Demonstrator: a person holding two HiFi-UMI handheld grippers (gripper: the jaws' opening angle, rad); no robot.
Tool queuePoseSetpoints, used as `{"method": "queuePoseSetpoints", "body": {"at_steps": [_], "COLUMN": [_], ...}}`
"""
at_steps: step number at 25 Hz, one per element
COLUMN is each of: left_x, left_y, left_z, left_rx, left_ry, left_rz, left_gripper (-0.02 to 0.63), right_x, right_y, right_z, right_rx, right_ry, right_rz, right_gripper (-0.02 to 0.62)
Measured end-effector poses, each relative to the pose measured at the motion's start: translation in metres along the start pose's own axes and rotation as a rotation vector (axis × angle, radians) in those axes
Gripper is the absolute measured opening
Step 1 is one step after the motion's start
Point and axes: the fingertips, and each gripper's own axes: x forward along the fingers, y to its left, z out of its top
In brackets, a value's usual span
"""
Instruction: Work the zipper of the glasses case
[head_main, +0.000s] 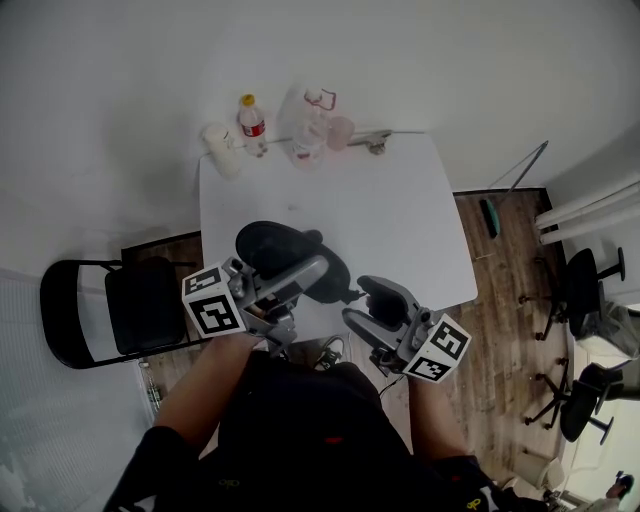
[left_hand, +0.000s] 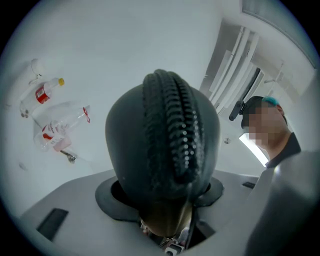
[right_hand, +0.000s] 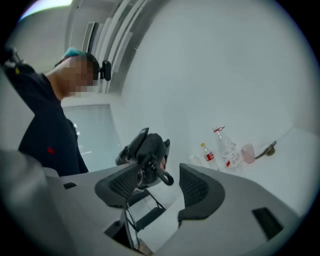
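The glasses case (head_main: 285, 250) is black and rounded, held in the air over the near edge of the white table (head_main: 400, 220), in front of the person's dark top (head_main: 300, 430). In the head view its long axis slants from far left to near right, and its near-right end points at the right gripper (head_main: 358, 303). That view shows only a smooth dark shell.

The left gripper view fills in the rest. The zipper (left_hand: 175, 130) faces the camera as a ridge of teeth running up from the jaws and over the top of the case (left_hand: 135, 150). The left gripper (left_hand: 160, 192) is clamped on the case's lower end, a dark pad (left_hand: 107, 200) pressed to each side.

The right gripper view shows the case (right_hand: 147, 147) from its other end, with the small dark zipper pull (right_hand: 167, 178) hanging off it. The pull hangs in front of the gap of the right gripper (right_hand: 157, 185), nearer the left-hand pad. Those jaws stand well apart and press on nothing.

At the table's far edge stand a yellow-capped bottle (head_main: 252, 122), a clear bottle (head_main: 308, 128) and a pink cup (head_main: 340, 132). A black folding chair (head_main: 110, 310) sits left of the table on the wood floor (head_main: 500, 300)
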Motion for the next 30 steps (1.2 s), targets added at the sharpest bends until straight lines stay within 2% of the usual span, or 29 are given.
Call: {"method": "queuePoseSetpoints", "body": {"at_steps": [4, 8, 13, 17, 20, 24, 30], "left_x": [0.010, 0.017, 0.019, 0.021, 0.020, 0.020, 0.018], "left_y": [0.003, 0.006, 0.002, 0.007, 0.014, 0.017, 0.019], "left_z": [0.017, 0.024, 0.028, 0.024, 0.019, 0.016, 0.016], "left_rx": [0.038, 0.066, 0.050, 0.056, 0.051, 0.046, 0.044], "left_ry": [-0.029, -0.056, -0.097, -0.081, -0.070, -0.067, -0.075], "left_rz": [0.047, 0.103, 0.128, 0.135, 0.144, 0.144, 0.155], "left_gripper": [0.268, 0.268, 0.268, 0.268, 0.268, 0.268, 0.268], "right_x": [0.008, 0.016, 0.028, 0.033, 0.037, 0.041, 0.037], "right_y": [-0.003, -0.006, 0.004, 0.007, 0.006, 0.006, 0.002], "right_z": [-0.012, -0.017, -0.022, -0.014, -0.015, -0.015, -0.014], "right_rx": [-0.138, -0.150, -0.129, -0.152, -0.162, -0.186, -0.179], "right_ry": [0.045, 0.040, 0.038, 0.007, 0.019, 0.031, 0.040], "right_rz": [-0.119, -0.200, -0.186, -0.195, -0.189, -0.205, -0.225], "right_gripper": [0.270, 0.256, 0.221, 0.170, 0.167, 0.072, 0.020]}}
